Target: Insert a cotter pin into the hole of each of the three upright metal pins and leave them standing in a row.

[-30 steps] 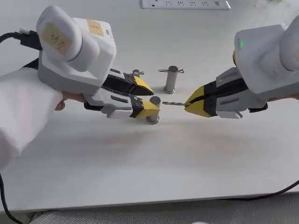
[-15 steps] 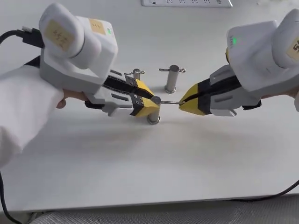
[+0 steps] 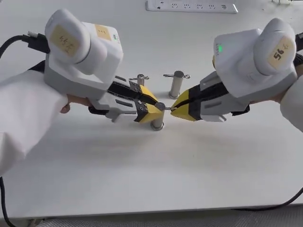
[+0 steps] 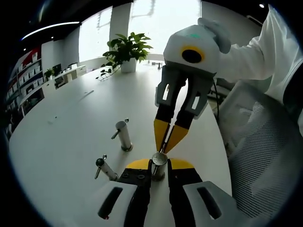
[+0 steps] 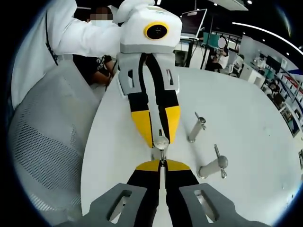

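Note:
Three short metal pins stand on the white table (image 3: 142,165). My left gripper (image 3: 156,105) is shut on the nearest pin (image 3: 157,120), its yellow tips either side of the pin (image 4: 159,161). My right gripper (image 3: 173,108) faces it from the right, shut on a thin cotter pin (image 3: 166,108) whose tip touches that pin's head (image 5: 161,142). I cannot tell whether the cotter pin (image 5: 162,158) has entered the hole. Behind stand a second pin (image 3: 140,79) and a third pin (image 3: 176,83), each with a cotter pin through its top.
A white power strip (image 3: 191,5) lies along the table's far edge. A black cable (image 3: 14,40) runs to the left gripper and another cable (image 3: 284,198) trails off the near right edge. A mesh chair (image 4: 265,142) stands beside the table.
The right gripper has moved left with the cotter pin, closing the gap until its tip meets the head of the held pin. The left gripper still holds that pin.

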The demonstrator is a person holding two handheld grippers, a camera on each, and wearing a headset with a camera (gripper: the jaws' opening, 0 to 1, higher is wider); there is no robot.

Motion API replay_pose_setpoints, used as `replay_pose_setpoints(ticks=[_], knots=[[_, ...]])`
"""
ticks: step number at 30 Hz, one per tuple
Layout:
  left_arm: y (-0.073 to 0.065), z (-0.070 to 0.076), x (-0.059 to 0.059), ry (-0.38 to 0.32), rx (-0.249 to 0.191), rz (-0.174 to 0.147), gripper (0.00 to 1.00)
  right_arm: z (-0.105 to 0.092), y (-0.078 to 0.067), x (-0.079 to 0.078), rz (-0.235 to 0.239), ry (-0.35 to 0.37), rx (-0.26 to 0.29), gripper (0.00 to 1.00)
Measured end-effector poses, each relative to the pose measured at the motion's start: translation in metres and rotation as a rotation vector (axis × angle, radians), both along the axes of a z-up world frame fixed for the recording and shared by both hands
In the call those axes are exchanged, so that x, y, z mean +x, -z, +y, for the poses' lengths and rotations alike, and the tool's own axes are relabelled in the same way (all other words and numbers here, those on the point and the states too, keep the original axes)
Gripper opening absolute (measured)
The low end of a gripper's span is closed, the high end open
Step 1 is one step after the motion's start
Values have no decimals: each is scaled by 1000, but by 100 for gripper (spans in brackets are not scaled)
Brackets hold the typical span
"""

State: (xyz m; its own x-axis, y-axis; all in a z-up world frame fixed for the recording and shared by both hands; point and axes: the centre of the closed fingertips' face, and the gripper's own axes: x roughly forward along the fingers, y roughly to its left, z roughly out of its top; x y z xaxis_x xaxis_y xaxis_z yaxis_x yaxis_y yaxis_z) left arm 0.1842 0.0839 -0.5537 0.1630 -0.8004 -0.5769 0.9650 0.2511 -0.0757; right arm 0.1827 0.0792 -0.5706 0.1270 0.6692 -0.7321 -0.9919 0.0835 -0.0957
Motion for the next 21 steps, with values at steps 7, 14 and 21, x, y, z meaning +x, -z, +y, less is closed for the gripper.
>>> replay_pose_setpoints(ticks=[7, 14, 21], knots=[[1, 1, 1, 5, 3, -3, 11, 6, 0, -3, -24, -50, -14, 0], [1, 1, 2, -5, 11, -1, 11, 6, 2, -2, -14, -43, -22, 0], [-3, 3, -4, 12, -7, -17, 18, 4, 2, -5, -16, -26, -29, 18]])
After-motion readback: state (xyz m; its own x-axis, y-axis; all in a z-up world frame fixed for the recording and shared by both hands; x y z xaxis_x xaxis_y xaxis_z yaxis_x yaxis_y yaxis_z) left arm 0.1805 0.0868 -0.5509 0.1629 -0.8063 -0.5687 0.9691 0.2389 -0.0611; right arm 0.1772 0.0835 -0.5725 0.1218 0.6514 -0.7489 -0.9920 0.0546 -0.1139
